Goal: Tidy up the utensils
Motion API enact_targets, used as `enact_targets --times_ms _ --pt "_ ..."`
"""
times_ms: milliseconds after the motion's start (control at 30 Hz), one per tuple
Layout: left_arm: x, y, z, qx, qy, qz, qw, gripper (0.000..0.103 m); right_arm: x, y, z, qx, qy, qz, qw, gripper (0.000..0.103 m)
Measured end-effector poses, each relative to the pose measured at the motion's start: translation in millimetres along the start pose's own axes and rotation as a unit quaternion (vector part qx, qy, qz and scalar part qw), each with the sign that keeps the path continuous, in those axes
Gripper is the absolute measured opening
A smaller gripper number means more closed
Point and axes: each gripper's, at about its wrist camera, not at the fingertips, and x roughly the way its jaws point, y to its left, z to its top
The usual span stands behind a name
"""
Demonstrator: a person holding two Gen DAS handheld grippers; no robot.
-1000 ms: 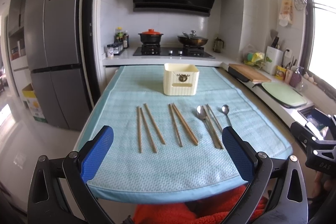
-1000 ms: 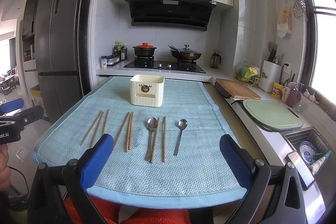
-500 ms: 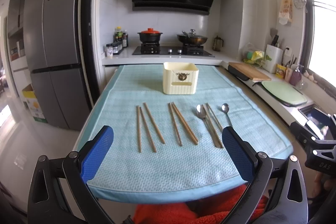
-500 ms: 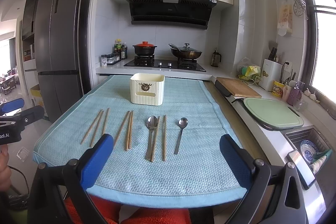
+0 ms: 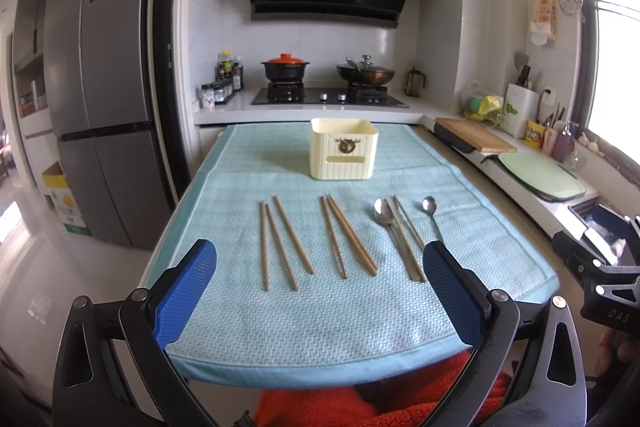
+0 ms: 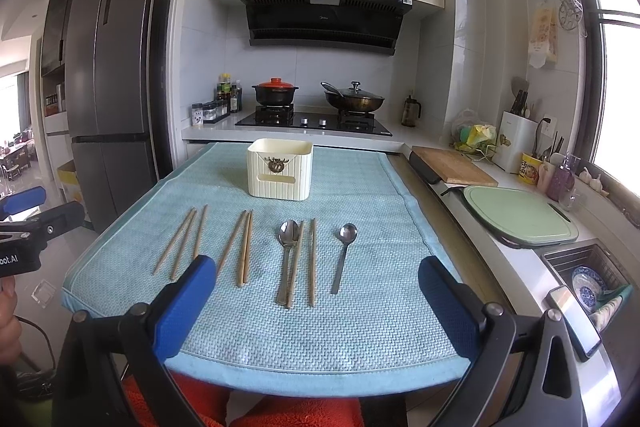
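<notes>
Spanning a kitchen table (image 5: 160, 259), teal cloth (image 5: 320, 307) under utensils; both grippers (image 5: 320, 291) (image 6: 316, 303) spread apart, empty.

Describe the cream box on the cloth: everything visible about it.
The cream box looks like ribbed plastic, squarish with rounded corners and an open top. Its front carries a small brown ornament above a wide slot. It stands upright on the far half of the blue cloth, beyond the chopsticks and spoons, touching none of them. No utensils show above its rim; its inside is otherwise hidden. Neither gripper is near it.
</notes>
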Motion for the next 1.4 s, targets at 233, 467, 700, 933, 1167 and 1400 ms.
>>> enact_targets --times_ms 233,467,700,933,1167,1400 --pt "0.4 0.6 -1.6 0.001 0.0 0.0 1.0 0.103 1.4 -1.1 2.3 0.0 0.002 0.001 1.0 0.103" --pt "1.9 -0.8 -2.3 0.001 0.001 0.0 1.0 0.103 1.2 -0.9 2.1 0.0 0.002 0.001 1.0 0.103" --pt "2.2 -0.5 -3.2 0.002 0.0 0.001 1.0 0.103 1.5 -1.2 2.2 -0.001 0.002 0.002 1.0 0.103" --pt "1.7 -1.0 -1.2 0.002 0.001 0.0 1.0 0.103 2.5 -1.2 2.4 -0.001 0.003 0.003 1.0 0.103" --pt "8.6 2.1 -2.6 0.002 0.01 -0.002 0.9999 0.103 6.8 -1.3 4.1 -0.002 0.008 0.004 1.0 0.103" --pt "25.2 9.9 -1.5 -0.004 0.036 -0.009 0.9993 0.103 16.4 -2.7 5.2 -0.001 0.018 0.007 1.0 0.103"
